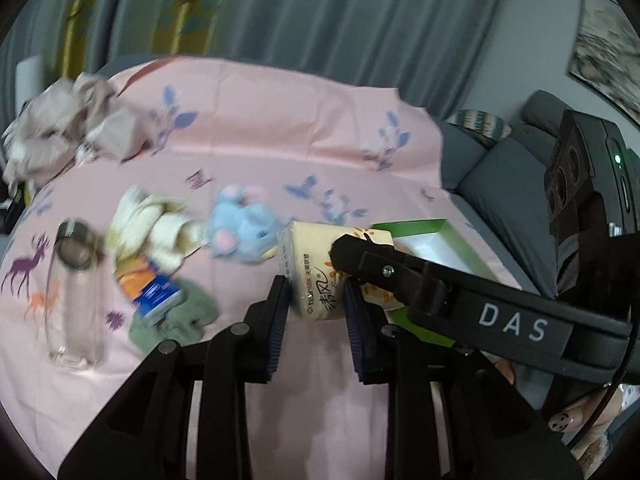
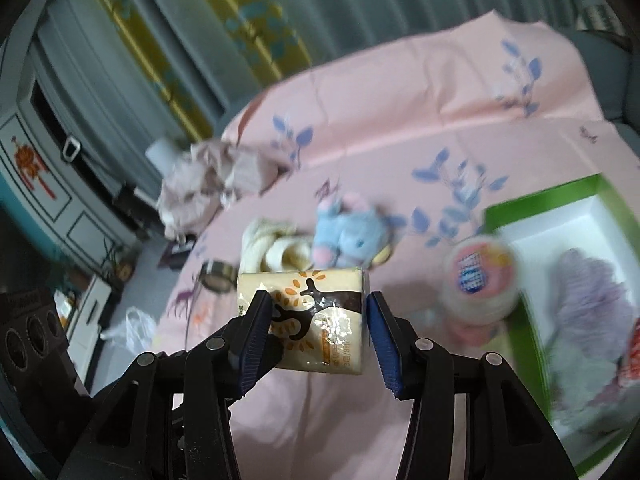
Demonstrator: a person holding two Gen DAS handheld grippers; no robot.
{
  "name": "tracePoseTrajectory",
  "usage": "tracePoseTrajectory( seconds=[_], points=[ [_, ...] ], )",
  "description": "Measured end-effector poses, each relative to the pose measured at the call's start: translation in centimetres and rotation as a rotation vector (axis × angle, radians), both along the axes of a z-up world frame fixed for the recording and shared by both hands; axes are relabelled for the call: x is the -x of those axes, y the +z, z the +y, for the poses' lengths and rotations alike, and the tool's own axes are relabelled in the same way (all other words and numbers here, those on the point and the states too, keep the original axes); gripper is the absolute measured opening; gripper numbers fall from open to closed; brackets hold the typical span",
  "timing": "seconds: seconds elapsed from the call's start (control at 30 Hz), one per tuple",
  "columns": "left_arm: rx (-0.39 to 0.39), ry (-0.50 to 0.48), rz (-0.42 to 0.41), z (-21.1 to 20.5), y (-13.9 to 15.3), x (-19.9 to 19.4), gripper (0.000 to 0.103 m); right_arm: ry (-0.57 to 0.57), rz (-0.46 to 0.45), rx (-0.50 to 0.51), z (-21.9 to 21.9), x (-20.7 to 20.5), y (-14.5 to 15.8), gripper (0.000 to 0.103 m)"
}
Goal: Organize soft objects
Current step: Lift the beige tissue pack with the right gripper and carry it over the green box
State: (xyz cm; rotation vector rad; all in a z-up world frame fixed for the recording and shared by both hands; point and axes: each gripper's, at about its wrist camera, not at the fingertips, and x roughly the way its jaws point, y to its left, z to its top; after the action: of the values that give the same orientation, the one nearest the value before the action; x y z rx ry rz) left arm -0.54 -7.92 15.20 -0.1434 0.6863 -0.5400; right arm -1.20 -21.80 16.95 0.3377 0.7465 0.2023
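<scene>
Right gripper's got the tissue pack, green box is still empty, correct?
Not empty. The right wrist view shows a purple fluffy item already lying in the green box. The right gripper does have the tissue pack between its fingers.
</scene>
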Motion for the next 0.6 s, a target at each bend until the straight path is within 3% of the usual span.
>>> tracePoseTrajectory(
  seconds=[0.3,0.6],
  points=[
    [-0.005,-0.154,-0.072,-6.2,2.8,0.8,0.024,-0.173,-0.116,-0.013,-6.2,3.2,2.8,0.052],
    [-0.028,-0.296,-0.099,-12.3,3.3,1.0,0.024,-0.330,-0.163,-0.047,-11.6,5.6,3.1,0.052]
  ],
)
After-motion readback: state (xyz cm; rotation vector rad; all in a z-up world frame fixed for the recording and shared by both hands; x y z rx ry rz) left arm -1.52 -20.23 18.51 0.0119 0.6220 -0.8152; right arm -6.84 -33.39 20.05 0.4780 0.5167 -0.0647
